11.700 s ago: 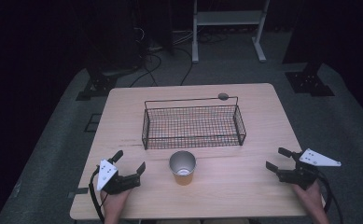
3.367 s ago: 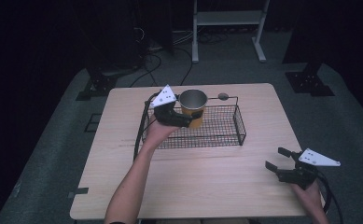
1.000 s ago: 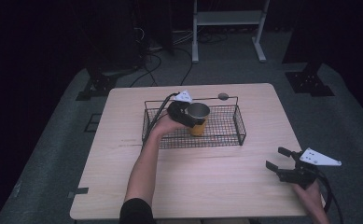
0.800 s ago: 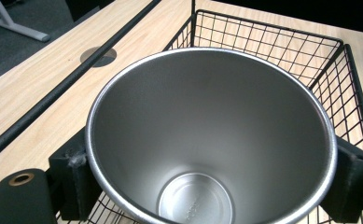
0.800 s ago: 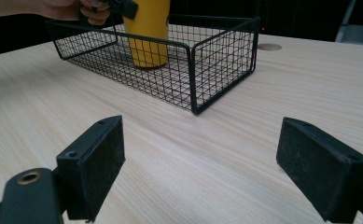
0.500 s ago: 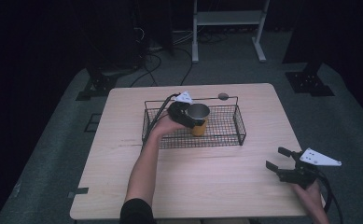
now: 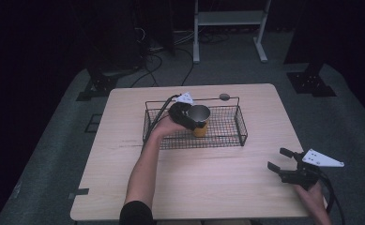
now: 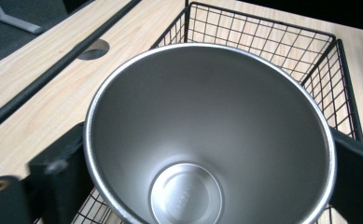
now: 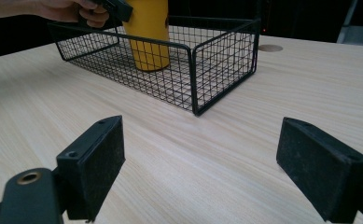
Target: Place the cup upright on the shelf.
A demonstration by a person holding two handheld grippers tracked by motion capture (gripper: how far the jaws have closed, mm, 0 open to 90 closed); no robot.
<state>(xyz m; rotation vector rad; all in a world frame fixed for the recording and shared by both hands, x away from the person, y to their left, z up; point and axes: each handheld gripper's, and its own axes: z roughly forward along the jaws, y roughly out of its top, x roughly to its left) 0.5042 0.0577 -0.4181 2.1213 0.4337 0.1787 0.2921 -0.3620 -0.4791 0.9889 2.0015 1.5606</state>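
Observation:
A yellow cup (image 7: pixel 200 123) with a steel inside (image 8: pixel 207 135) stands upright in the black wire basket (image 7: pixel 241 127) at the back middle of the table. My left gripper (image 7: pixel 193 119) is shut on the cup's rim, one jaw on each side of it in the left gripper view. In the right gripper view the cup (image 9: pixel 147 35) looks to rest on the floor of the basket (image 9: pixel 194 79). My right gripper (image 7: pixel 277 158) is open near the table's front right corner, its jaws (image 9: pixel 202 158) wide apart over bare wood.
A round cable hole (image 7: pixel 224 97) lies in the table just behind the basket. Beyond the far edge are a white stand (image 7: pixel 227 18) and cables on a grey floor. Bare wood runs from the basket to the front edge.
My left gripper took the cup from the table's front and carried it up into the basket. Over the last second it has barely moved. The right gripper has stayed still.

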